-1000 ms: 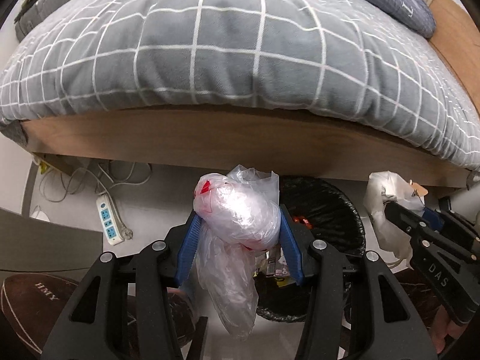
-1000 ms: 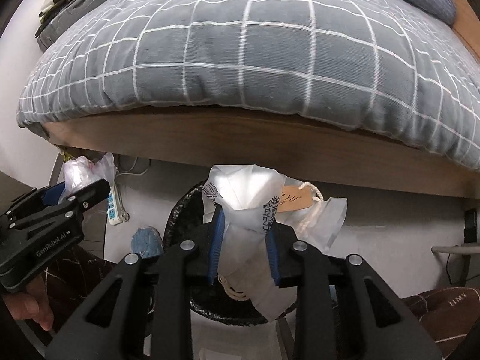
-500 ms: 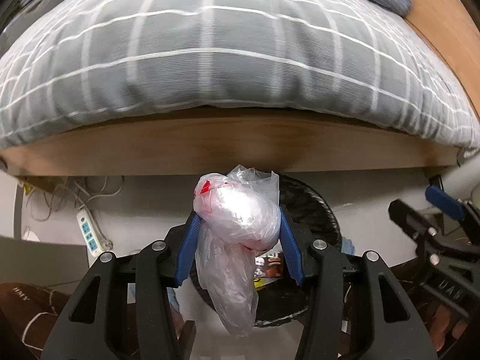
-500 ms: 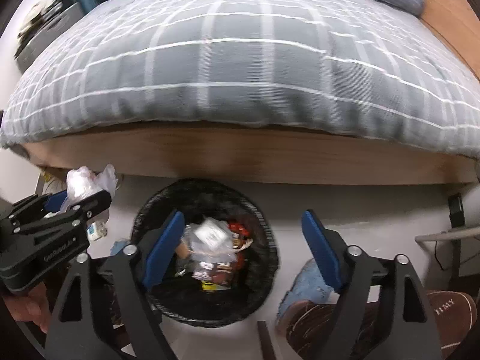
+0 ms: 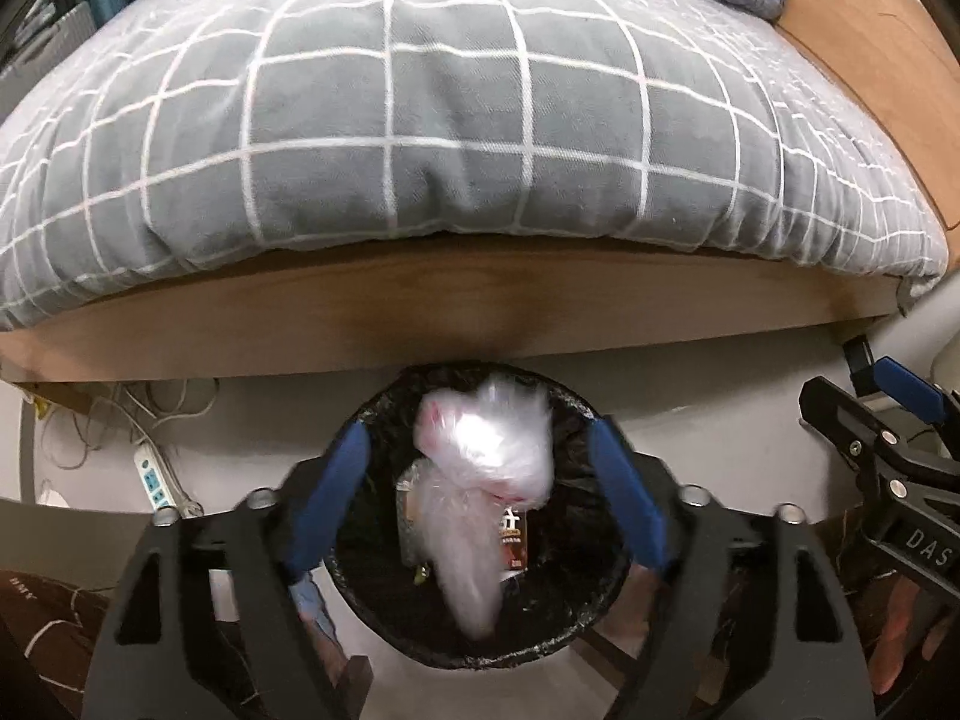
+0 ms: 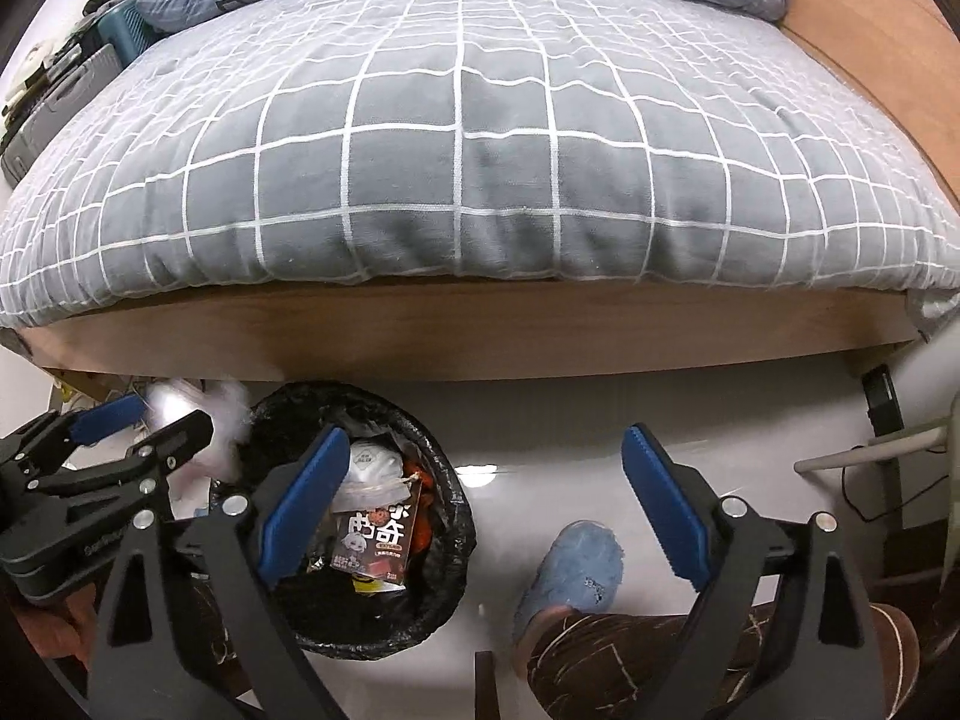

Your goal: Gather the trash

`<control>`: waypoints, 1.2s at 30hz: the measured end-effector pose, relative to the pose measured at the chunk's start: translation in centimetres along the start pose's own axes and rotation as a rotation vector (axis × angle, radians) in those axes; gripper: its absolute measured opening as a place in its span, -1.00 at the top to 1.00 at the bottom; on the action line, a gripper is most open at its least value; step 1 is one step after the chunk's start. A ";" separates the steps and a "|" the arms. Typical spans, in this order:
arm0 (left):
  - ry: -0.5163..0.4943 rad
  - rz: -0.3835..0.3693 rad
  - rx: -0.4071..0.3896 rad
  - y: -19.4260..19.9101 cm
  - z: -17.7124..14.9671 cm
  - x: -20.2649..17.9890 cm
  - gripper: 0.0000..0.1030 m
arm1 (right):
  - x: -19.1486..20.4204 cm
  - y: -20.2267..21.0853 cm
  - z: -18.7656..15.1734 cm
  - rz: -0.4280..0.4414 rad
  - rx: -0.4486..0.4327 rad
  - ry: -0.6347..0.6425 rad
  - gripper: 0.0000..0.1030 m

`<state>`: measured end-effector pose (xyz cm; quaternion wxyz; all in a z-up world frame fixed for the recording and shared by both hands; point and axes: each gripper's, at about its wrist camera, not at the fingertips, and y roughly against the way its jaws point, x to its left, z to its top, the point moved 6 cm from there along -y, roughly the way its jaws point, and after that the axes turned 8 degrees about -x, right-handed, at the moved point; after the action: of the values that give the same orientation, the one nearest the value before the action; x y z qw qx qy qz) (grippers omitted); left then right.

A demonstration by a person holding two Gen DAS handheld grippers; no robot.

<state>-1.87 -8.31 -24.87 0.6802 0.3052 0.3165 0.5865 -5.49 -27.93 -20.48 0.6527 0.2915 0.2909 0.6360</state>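
My left gripper [image 5: 477, 435] hangs over the black-lined bin [image 5: 606, 600] with its jaws opening. The crumpled clear plastic bag [image 5: 486, 468] is blurred between the blue pads [image 5: 336, 492], touching neither, just above the bin's mouth. My right gripper [image 6: 486, 438] is opening too, with nothing between its fingers, over bare floor to the right of the bin [image 6: 444, 588]. Inside the bin lie a white paper bag [image 6: 372, 468] and a snack packet [image 6: 375, 534]. The left gripper [image 6: 174, 414] shows at the left edge of the right wrist view, and the right gripper [image 5: 864, 396] at the right edge of the left wrist view.
A bed with a grey checked duvet [image 5: 450, 120] on a wooden frame [image 5: 420, 324] overhangs the bin. A power strip [image 5: 153, 477] with cables lies on the floor at left. A person's foot in a blue slipper [image 6: 576, 564] stands right of the bin.
The right gripper let go of the white paper bag, which now lies in the bin, and moved right. The left gripper moved over the bin, its jaws spread, and the plastic bag dropped.
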 end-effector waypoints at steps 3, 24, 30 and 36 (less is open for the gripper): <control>0.009 0.003 -0.006 0.5 0.3 0.4 -0.70 | 0.4 0.2 0.3 0.004 -0.005 0.006 -0.72; 0.038 0.108 -0.238 15.3 3.4 5.8 -0.89 | 6.8 10.8 6.7 0.060 -0.219 0.061 -0.85; 0.056 0.082 -0.331 21.6 3.1 5.5 -0.89 | 6.6 16.6 6.9 0.067 -0.299 0.060 -0.85; 0.043 0.074 -0.379 25.3 2.6 4.3 -0.89 | 6.9 20.8 6.6 0.065 -0.348 0.074 -0.85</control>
<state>-14.67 -0.97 -3.69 0.6965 0.1706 0.2034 0.6666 -14.13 -20.71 -0.61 0.6613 0.1596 0.1908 0.7077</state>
